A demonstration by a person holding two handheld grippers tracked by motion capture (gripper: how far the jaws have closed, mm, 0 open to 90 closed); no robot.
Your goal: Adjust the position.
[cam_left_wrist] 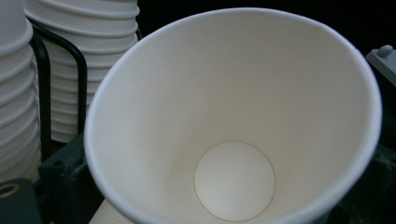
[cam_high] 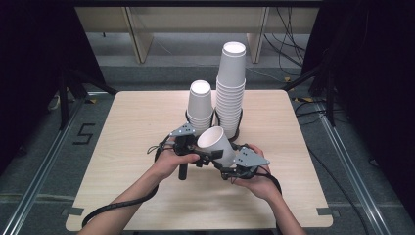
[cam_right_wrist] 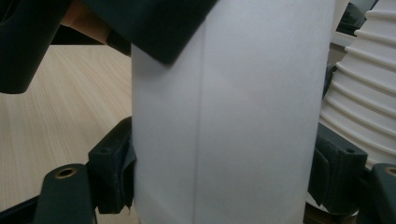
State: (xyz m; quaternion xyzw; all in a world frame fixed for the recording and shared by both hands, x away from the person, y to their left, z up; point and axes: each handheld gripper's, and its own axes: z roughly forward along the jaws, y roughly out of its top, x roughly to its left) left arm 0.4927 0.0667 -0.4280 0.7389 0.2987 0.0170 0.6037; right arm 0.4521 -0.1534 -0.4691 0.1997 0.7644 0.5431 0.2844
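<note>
A single white paper cup (cam_high: 215, 141) hangs tilted above the table's middle, its mouth turned toward the left hand. My right gripper (cam_high: 229, 157) is shut on its lower body; in the right gripper view both pads (cam_right_wrist: 112, 172) press the cup's wall (cam_right_wrist: 233, 116). My left gripper (cam_high: 206, 149) closes on the mouth end. The left gripper view looks straight into the cup (cam_left_wrist: 233, 116), with a black jaw flush against the rim on each side. One left jaw lies across the cup's upper wall in the right gripper view.
Two stacks of white cups stand behind my hands in black wire holders (cam_left_wrist: 44, 93): a short stack (cam_high: 200, 105) and a taller one (cam_high: 231, 88). The wooden table (cam_high: 132, 122) has bare room left and right. Dark stands and cables lie around it.
</note>
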